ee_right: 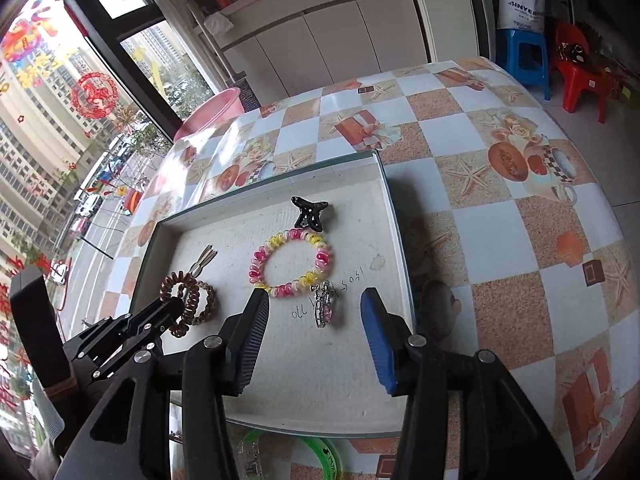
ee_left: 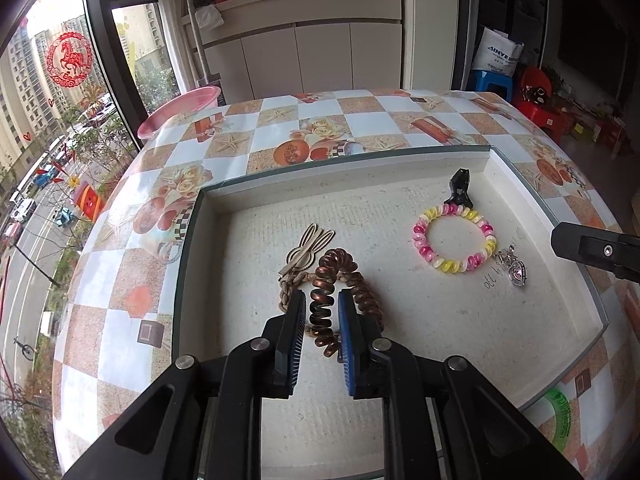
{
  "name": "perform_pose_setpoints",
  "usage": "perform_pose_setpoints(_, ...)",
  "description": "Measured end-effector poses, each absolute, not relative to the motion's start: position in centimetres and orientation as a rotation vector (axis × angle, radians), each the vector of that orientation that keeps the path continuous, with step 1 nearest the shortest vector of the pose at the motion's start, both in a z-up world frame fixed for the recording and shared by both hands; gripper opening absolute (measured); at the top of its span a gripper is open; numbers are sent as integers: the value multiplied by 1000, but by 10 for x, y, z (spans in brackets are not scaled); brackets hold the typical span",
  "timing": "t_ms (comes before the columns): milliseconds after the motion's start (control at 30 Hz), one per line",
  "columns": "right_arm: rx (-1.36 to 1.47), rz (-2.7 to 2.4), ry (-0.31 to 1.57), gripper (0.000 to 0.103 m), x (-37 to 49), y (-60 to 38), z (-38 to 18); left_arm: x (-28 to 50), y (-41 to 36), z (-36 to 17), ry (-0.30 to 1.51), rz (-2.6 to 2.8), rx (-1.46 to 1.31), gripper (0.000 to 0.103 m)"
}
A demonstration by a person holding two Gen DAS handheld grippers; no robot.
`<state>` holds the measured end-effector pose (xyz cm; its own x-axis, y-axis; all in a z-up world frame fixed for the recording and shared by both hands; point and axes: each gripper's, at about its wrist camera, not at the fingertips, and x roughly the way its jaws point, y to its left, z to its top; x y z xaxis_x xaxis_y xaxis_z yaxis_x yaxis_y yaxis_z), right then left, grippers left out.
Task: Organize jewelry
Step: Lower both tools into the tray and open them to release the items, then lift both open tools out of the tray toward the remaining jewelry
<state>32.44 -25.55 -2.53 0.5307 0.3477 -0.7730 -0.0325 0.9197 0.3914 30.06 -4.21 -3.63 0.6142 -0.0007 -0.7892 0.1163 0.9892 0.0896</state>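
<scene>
Five pieces are seen lying inside the shallow white tray point(ee_left: 400, 320) on the counter point(ee_left: 280, 120): a brown spiral hair tie point(ee_left: 340, 276), a braided tie with a wooden rabbit charm point(ee_left: 304, 252) touching it, a pink-and-yellow spiral tie point(ee_left: 454, 238), a black claw clip point(ee_left: 460, 190) at that tie's far edge, and a silver heart pendant point(ee_left: 514, 270) just beside its near edge.

The left tool point(ee_left: 318, 308) is held part open; one coil of the brown tie lies between the pads, which are not seen pressing on it. The right tool point(ee_right: 316, 320) stands wider, with the pendant point(ee_right: 324, 306) lying loose between its fingers, ungripped.

Judgement: collection into the tray appears largely done. No piece is seen loose on the counter; whether finer sorting remains cannot be told.

Surface: a glossy checkered cloth with rose and starfish prints. A green ring-shaped item point(ee_right: 320, 456) is partly seen at the near edge. Room: large window onto a street and towers, pale cabinets, pink basin point(ee_left: 180, 110), blue stool point(ee_right: 524, 60), red chair point(ee_right: 580, 76).
</scene>
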Motion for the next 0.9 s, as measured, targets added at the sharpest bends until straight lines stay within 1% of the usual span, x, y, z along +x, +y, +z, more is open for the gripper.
perform_pose_setpoints(33,372,241,992,52,323,-258,-25,300,-42,-34,896,-57,135,103)
perform_pose_setpoints(100,390,234,991,52,321,-262,-23,295,-41,-27,845,-47,131,103)
perform_pose_setpoints(267,412,229,985,53,313,-268,-18,291,-43,-21,847,-57,134,103)
perform_pose_setpoints(333,425,236,985,56,309,-269,-16,286,-40,-18,843,-63,123,103)
perform_pose_setpoints(367,428,238,983,64,307,-269,-15,283,-39,-16,838,-64,120,103)
perform_pose_setpoints(400,431,242,979,74,304,-269,-14,280,-38,-14,835,-64,121,103)
perform_pose_setpoints(467,441,253,970,84,299,-270,-13,271,-35,-10,827,-66,120,103)
perform_pose_setpoints(567,449,261,966,85,288,-270,-10,257,-28,-4,814,-69,102,103)
perform_pose_setpoints(633,458,272,966,92,281,-270,-9,245,-23,1,803,-68,91,103)
perform_pose_setpoints(667,461,279,964,100,277,-270,-9,240,-20,2,799,-71,87,103)
perform_pose_setpoints(700,462,282,957,103,273,-270,-7,234,-18,4,796,-78,82,103)
perform_pose_setpoints(900,380,265,905,103,240,-265,6,199,-10,9,802,-113,40,103)
